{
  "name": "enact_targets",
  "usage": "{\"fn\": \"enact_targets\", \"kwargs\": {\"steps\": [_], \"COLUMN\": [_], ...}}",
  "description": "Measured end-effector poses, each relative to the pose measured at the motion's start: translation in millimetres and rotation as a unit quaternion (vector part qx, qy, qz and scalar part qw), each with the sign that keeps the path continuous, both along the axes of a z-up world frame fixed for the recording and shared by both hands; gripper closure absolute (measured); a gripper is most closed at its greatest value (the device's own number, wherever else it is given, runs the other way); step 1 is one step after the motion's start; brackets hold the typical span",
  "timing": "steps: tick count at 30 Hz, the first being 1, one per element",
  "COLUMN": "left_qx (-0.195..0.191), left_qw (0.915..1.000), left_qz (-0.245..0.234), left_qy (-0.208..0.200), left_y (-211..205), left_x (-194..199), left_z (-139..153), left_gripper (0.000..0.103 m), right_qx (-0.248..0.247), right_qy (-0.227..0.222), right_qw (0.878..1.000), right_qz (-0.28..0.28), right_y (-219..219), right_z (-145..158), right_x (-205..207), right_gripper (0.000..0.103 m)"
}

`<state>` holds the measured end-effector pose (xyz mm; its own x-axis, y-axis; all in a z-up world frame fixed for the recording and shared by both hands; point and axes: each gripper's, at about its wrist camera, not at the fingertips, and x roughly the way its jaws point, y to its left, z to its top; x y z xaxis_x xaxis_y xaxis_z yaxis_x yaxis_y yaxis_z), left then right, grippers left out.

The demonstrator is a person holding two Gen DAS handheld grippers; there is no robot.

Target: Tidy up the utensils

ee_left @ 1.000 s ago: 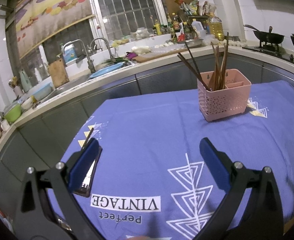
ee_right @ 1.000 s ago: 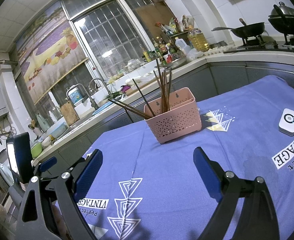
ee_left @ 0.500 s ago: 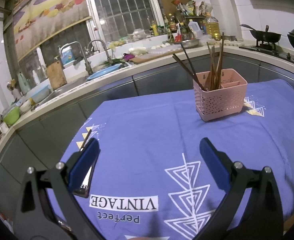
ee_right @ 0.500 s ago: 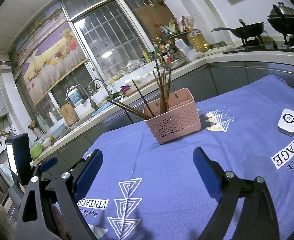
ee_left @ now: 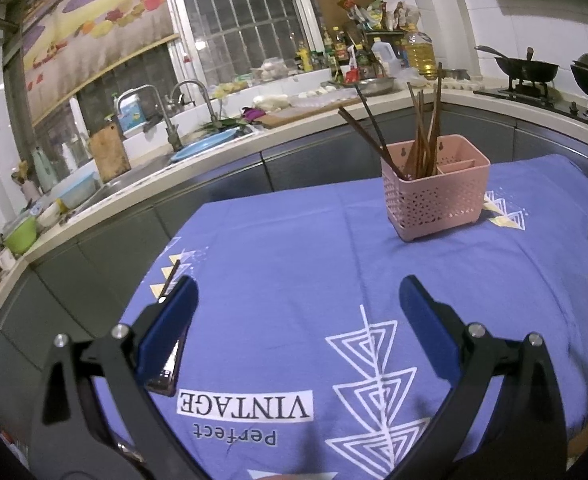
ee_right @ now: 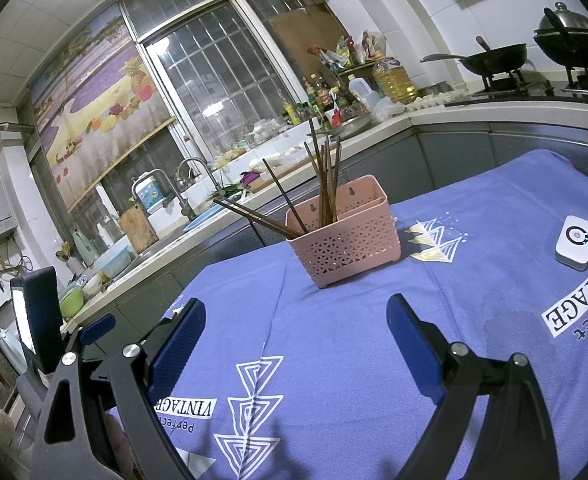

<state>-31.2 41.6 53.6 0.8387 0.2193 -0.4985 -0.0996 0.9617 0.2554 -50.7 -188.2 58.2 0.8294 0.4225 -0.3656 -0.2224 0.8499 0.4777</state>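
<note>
While both of my grippers hang wide open above the cloth with nothing in them, I log the scene as follows:

Item 1, pink holder [ee_left: 437, 192]: perforated plastic caddy, upright on the blue tablecloth [ee_left: 294, 248], toward the far side of the table; a divider splits it into compartments.

Item 2, chopsticks [ee_left: 421, 140]: a bundle of dark brown sticks standing in the larger compartment; most lean near upright, two or three [ee_right: 254, 216] splay out low over the rim toward the sink side. The smaller compartment looks vacant from the left view, though I cannot see to its bottom.

Item 3, stray chopstick [ee_left: 170, 280]: one dark stick lying flat on the cloth near the table's edge, just beyond my left gripper's [ee_left: 297, 304] outer finger, well apart from the holder.

Item 4, right gripper [ee_right: 295, 328]: jaws spread full, gripping nothing, aimed at the holder.

Item 5, phone [ee_left: 170, 364]: flat on the cloth, partly hidden under my left finger. Not part of the job.

Item 6, white puck [ee_right: 573, 242]: small corded device at the right edge.

Step in hand, by my reading: late sorting, one stick left to gather. The next move calls for swinging my left gripper outward and down, lining its pads across that thin stick, and pinching low without snagging the cloth or the phone
</note>
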Motion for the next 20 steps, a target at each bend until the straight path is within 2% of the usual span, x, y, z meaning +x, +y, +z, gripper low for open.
{"fn": "enact_targets", "kwargs": {"steps": [11,20], "left_qx": [0.009,-0.001], "left_qw": [0.9998,0.9998], "left_qz": [-0.018,-0.020], "left_qy": [-0.006,0.005], "left_y": [-3.5,-2.5], "left_x": [-1.0,2.9], "left_z": [2.0,0.6], "left_gripper": [0.006,0.006], "right_qx": [0.000,0.000], "right_qy": [0.000,0.000], "right_qw": [1.000,1.000], "right_qz": [-0.002,0.000], "right_y": [0.7,0.8], "right_z": [-0.6,-0.4], "right_x": [-0.1,0.1], "right_gripper": [0.012,0.012]}}
